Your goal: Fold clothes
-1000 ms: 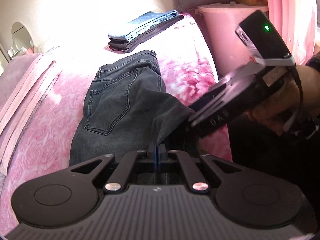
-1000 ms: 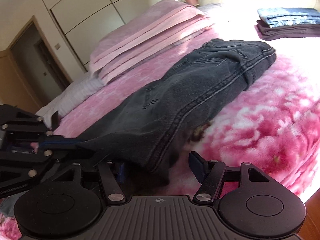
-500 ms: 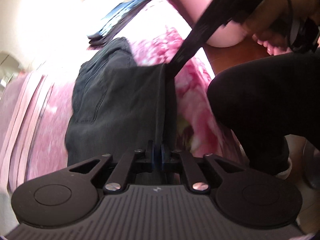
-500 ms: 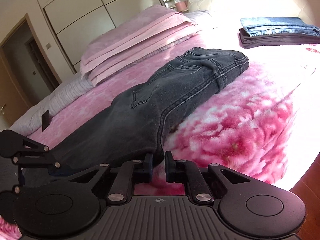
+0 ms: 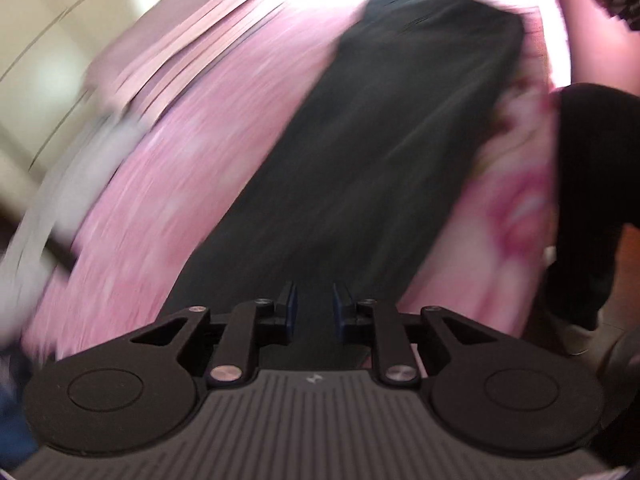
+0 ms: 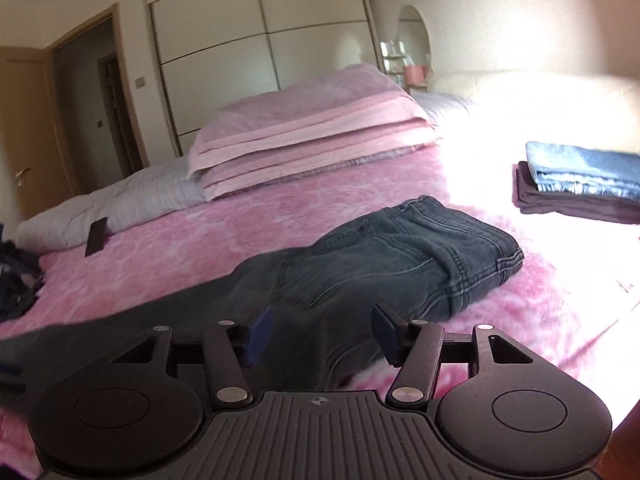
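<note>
So the dark jeans (image 6: 400, 264) are stretched out long across the pink bed (image 6: 192, 248), legs stacked one on the other, waistband end up toward the sunny side and the leg end running off to the lower left. They're laid out lengthwise but not doubled over, so we'd say we're in the middle of this pair: legs together, length still to be halved.

Our right claw (image 6: 322, 334) sits just over the thigh part with its jaws wide apart, nothing in them. Our left claw (image 5: 313, 312) is near the leg end, jaws parted too, with only dark cloth showing behind the gap (that view is badly smeared, so don't trust the details).

A folded stack (image 6: 580, 184) sits further up the bed, blue denim on top of something dark, well apart from our pair.

Next move, as we read it: get both claws onto one end of the jeans, pinch through both layers near the two edges, and carry it over to meet the other end. Thick denim, so a shallow pinch may slip.
</note>
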